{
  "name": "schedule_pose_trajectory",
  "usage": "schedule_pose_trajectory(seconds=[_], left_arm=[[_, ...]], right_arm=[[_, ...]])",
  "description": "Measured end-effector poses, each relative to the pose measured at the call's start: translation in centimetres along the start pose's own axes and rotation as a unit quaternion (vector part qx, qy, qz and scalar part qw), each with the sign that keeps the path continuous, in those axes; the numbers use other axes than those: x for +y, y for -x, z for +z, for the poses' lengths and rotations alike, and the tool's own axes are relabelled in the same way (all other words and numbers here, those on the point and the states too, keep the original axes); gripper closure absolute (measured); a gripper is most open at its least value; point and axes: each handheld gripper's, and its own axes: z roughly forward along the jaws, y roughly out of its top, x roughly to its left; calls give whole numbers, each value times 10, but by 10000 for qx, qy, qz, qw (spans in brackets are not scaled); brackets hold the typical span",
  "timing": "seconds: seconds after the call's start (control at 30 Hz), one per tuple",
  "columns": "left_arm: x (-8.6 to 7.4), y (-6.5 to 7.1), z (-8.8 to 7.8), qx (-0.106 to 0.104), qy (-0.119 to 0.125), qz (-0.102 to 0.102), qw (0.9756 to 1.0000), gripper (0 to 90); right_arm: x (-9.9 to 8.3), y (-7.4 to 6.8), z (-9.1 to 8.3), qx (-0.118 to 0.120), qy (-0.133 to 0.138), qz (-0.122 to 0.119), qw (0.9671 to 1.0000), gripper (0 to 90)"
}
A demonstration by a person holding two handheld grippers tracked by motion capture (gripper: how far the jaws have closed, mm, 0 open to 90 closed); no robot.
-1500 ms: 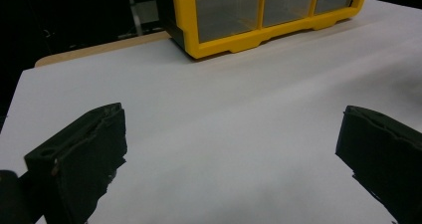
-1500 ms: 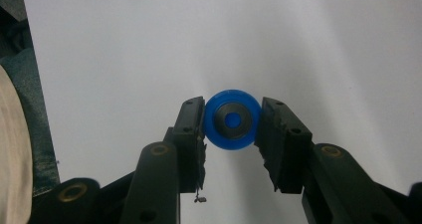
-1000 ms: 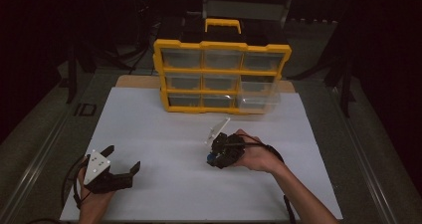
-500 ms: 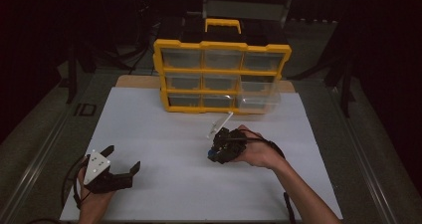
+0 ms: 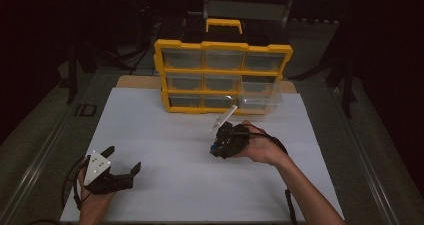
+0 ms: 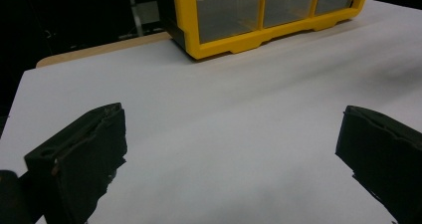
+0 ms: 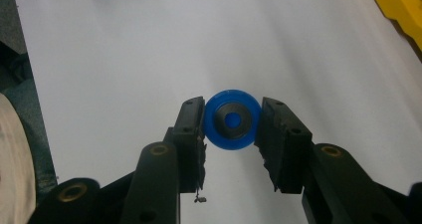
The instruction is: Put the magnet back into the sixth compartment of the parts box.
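Dark room; white sheet (image 5: pixel 165 150) laid over table (image 5: pixel 135 81), yellow drawer organizer (image 5: pixel 223 75) set at far edge. Small blue disc (image 7: pixel 232 120) pinched between fingers (image 7: pixel 191 129) of right gripper (image 7: pixel 232 127), lifted above sheet right of middle. One clear drawer (image 5: pixel 260 97) at organizer's right end seen pulled out. Pick judged done; placing left. Left gripper (image 5: pixel 122 162) rested near near-left corner, fingers spread, nothing between. Wide bare sheet left between grippers and organizer; near edge close under forearms.
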Motion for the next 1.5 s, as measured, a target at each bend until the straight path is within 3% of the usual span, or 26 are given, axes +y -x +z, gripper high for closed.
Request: schedule_pose_trajectory(seconds=[0.63,1.5], left_arm=[[0,0,1,-8,-15,4,10000,1],[0,0,0,7,-9,2,10000,1]], right_arm=[[7,7,-11,-171,48,134,9998,630],[11,25,-19,-349,51,546,9979,630]])
